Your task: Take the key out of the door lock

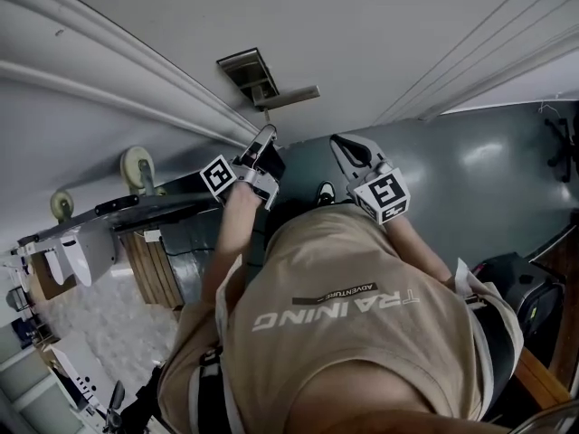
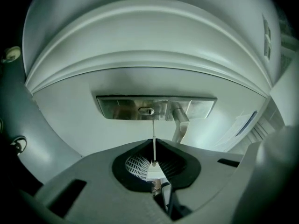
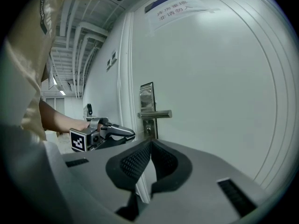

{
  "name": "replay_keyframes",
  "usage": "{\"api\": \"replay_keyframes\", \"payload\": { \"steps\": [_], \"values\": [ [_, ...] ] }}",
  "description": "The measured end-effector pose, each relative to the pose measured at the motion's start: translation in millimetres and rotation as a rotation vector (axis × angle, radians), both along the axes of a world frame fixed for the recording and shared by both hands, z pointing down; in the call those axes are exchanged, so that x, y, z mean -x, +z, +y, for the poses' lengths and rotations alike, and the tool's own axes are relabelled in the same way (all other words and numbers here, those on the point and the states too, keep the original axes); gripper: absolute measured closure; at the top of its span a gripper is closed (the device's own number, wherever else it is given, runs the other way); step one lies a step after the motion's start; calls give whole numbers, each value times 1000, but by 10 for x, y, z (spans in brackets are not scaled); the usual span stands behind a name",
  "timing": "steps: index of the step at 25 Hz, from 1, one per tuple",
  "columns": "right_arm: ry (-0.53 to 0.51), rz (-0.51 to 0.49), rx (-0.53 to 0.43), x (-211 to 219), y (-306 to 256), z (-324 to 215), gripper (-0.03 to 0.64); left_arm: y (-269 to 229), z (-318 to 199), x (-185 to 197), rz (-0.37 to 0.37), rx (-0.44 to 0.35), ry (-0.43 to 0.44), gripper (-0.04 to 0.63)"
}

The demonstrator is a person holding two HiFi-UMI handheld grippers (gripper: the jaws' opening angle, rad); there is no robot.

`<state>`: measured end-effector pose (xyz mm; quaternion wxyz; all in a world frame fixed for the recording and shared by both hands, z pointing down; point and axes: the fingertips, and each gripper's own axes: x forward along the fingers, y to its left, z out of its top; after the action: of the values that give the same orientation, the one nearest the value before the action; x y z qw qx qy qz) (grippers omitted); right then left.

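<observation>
The head view looks steeply down past the shirt (image 1: 344, 333) onto the door (image 1: 380, 34) and floor (image 1: 479, 170). The left gripper view faces the lock plate (image 2: 121, 107) squarely, close. The right gripper view sees this plate obliquely, from farther right.

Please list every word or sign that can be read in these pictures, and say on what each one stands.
"TRAINING": on the person's shirt, seen upside down.
"ADVENTURE": small print beside it, on the same shirt.
Chinese print on the paper sign on the door: too blurred to read.
</observation>
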<state>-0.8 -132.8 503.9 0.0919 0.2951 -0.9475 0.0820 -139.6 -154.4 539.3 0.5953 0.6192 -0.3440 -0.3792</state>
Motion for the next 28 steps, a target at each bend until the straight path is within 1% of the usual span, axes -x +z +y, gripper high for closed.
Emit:
{"api": "replay_keyframes", "payload": {
  "steps": [3,7,8,10,13,15,16,17,19,21,24,26,28],
  "values": [
    [-1,15,-7,103,-33,75,601,-27,149,39,2,-12,-7,572],
    [-9,45,-11,291,-121,293,601,-103,392,141,73,-26,-7,572],
    [-17,54,-11,343,-163,382,601,-133,472,176,82,-27,-6,572],
    [-40,73,-21,456,-235,546,601,-189,618,256,67,-35,-2,572],
    [-46,97,-31,584,-289,708,601,-308,777,299,20,-69,16,572],
    [-37,108,-41,644,-342,808,601,-425,870,279,-33,-105,34,572],
    [-33,112,-48,678,-363,864,601,-480,923,280,-81,-125,41,572],
    [-30,116,-51,710,-363,930,601,-510,988,299,-153,-142,48,572],
    [-22,124,-48,762,-301,1068,601,-543,1136,383,-341,-187,50,572],
    [-15,129,-34,802,-221,1168,601,-669,1239,460,-504,-257,31,572],
    [-16,132,-5,827,-186,1258,601,-871,1341,529,-701,-341,-21,572],
    [-17,132,-11,876,-213,1241,601,-949,1370,587,-834,-386,-42,572],
    [-17,120,-26,952,-258,1202,601,-1016,1373,629,-929,-428,-48,572]
  ]
}}
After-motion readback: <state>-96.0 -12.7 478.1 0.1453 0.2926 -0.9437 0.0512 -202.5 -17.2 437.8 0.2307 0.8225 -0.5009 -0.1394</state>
